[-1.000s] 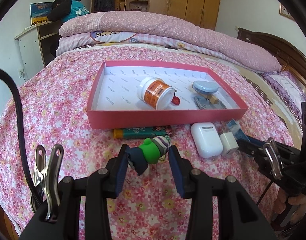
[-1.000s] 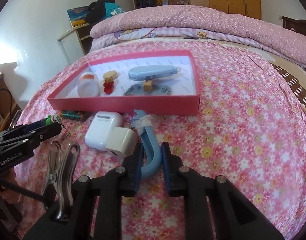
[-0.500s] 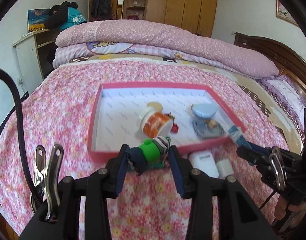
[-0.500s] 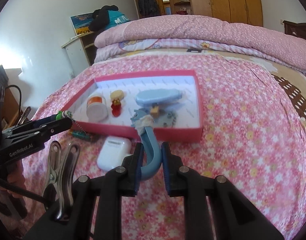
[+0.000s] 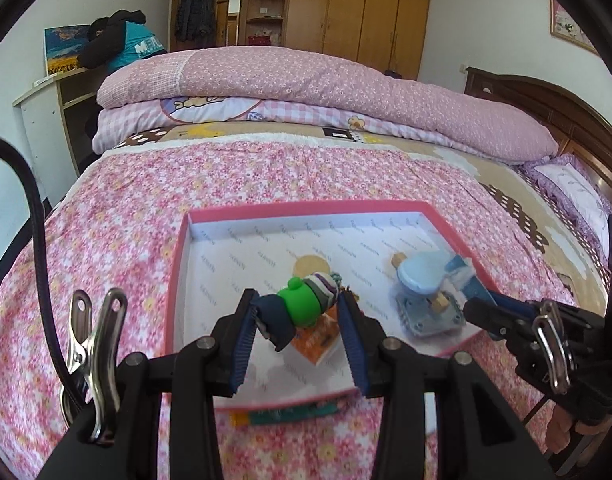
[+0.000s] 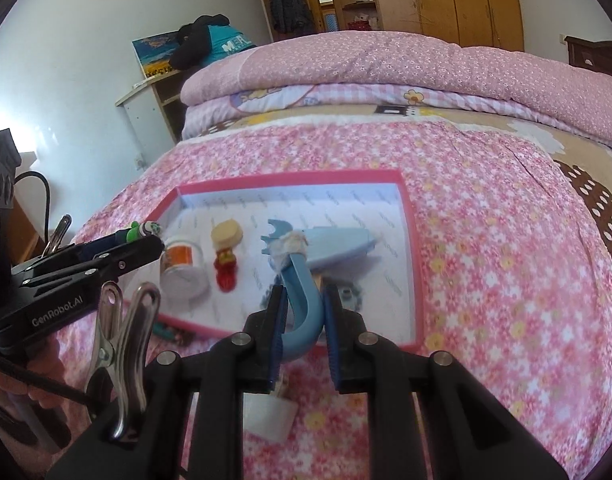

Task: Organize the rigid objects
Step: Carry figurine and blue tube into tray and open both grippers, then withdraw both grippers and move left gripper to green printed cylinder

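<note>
A green toy figure [image 5: 302,309] with a striped cap is clamped between the pads of the left gripper [image 5: 297,330] and is held above the near part of a pink tray [image 5: 178,256] lying on the flowered bedspread [image 5: 106,220]. A curved blue hook [image 6: 304,300] is pinched in the right gripper [image 6: 304,322], its taped tip raised over the tray's middle. Inside the tray a white jar with an orange label [image 6: 182,264] is seen on its side, with a small red figure with a tan head [image 6: 225,258] just beside it and a pale blue oval case [image 6: 338,246] beyond the hook. Under the hook's tip, a grey toothed piece [image 5: 430,314] is partly hidden. A green lighter [image 5: 286,414] lies against the tray's near wall outside, and a white charger block [image 6: 268,420] is glimpsed beneath the right gripper. Folded pink quilts [image 5: 306,92] are stacked behind.
</note>
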`<state>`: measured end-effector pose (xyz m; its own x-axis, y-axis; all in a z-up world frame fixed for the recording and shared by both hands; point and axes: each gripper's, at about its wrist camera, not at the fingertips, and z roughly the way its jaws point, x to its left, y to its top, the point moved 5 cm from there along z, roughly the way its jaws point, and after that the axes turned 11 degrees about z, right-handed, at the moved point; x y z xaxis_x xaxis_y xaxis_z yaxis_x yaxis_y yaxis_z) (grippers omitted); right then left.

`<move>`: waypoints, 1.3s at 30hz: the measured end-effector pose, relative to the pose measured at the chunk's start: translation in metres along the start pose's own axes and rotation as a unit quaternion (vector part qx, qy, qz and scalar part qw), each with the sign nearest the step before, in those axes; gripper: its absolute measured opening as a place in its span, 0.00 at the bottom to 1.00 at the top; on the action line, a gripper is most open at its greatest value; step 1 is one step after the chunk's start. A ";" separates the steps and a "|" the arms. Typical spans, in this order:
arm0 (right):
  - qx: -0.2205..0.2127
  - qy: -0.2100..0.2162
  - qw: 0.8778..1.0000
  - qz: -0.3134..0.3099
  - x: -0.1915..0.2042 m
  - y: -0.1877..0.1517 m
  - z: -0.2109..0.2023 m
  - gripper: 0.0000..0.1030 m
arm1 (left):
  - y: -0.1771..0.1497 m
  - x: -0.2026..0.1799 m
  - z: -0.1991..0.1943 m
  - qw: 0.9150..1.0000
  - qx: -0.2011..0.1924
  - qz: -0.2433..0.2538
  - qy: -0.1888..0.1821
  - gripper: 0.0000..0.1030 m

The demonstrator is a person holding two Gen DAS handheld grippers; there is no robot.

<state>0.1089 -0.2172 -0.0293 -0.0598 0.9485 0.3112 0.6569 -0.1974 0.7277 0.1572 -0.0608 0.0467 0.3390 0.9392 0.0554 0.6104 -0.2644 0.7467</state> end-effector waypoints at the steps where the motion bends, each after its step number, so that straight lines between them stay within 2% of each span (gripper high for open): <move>1: 0.001 -0.001 1.000 0.000 0.001 0.001 0.002 0.19 | 0.002 0.000 0.003 1.000 -0.001 0.002 0.001 0.41; 20: 0.021 -0.011 1.000 0.004 -0.006 0.008 0.045 0.19 | 0.015 0.005 0.054 1.000 0.018 0.008 0.003 0.43; 21: 0.020 -0.009 1.000 0.002 -0.004 0.008 0.045 0.20 | 0.015 0.005 0.054 1.000 0.018 0.010 0.003 0.43; 28: 0.001 -0.013 1.000 -0.012 0.005 0.008 0.033 0.42 | 0.013 0.006 0.035 1.000 0.012 0.016 0.008 0.44; 39: -0.009 -0.011 1.000 -0.018 0.017 -0.002 0.002 0.44 | -0.007 0.008 -0.003 1.000 0.012 -0.002 0.005 0.46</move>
<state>0.1075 -0.2004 -0.0268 -0.0658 0.9602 0.2716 0.6417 -0.1677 0.7484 0.1541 -0.0507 0.0438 0.3290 0.9424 0.0598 0.6287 -0.2659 0.7307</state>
